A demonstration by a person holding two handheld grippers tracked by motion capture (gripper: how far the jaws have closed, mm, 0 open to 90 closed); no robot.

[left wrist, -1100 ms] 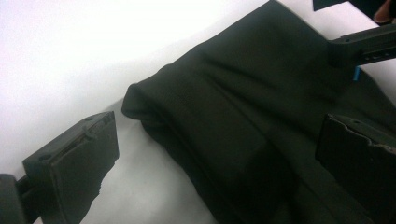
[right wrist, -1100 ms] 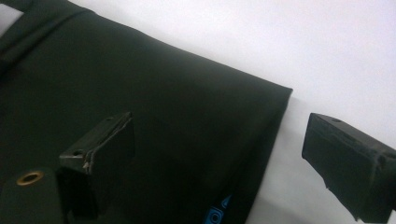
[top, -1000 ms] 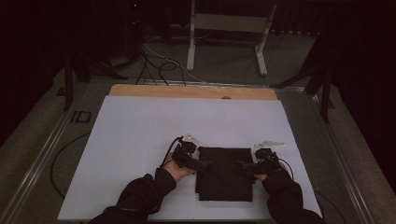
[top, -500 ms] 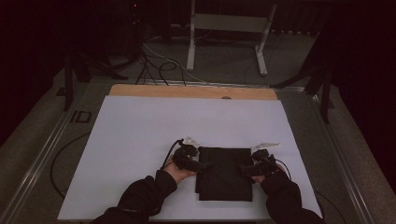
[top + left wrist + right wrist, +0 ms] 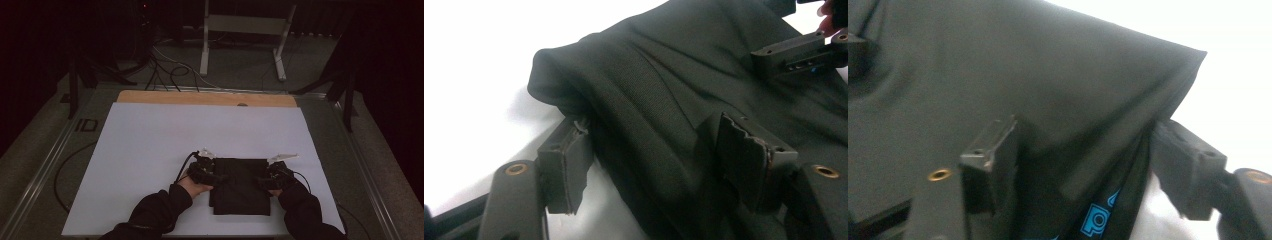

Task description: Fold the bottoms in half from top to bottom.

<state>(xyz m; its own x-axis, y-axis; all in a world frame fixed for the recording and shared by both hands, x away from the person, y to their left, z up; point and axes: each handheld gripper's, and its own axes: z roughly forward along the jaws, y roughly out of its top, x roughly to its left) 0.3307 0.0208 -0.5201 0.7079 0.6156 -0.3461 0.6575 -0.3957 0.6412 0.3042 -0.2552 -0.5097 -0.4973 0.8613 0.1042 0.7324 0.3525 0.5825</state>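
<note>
A folded black garment (image 5: 242, 187) lies on the white table top (image 5: 150, 150), near its front edge. My left gripper (image 5: 220, 176) is at the garment's left edge and my right gripper (image 5: 260, 182) at its right edge. In the left gripper view the garment (image 5: 649, 65) runs between the jaws of my left gripper (image 5: 654, 135), one pad under the folded edge and one on top; the jaws have just been closing. In the right gripper view the garment (image 5: 998, 65) likewise lies between the closing jaws of my right gripper (image 5: 1083, 145), with a blue print (image 5: 1095, 220) showing under the fold.
A wooden strip (image 5: 205, 98) borders the far edge of the table. Beyond it stand a metal frame (image 5: 245, 30) and loose cables (image 5: 170, 70) on the floor. A cable (image 5: 65, 170) loops off the table's left side. My right gripper (image 5: 794, 50) shows far off in the left gripper view.
Both hands stay at the two sides of the garment; the left gripper has edged slightly in onto the cloth. The garment lies where it did.
</note>
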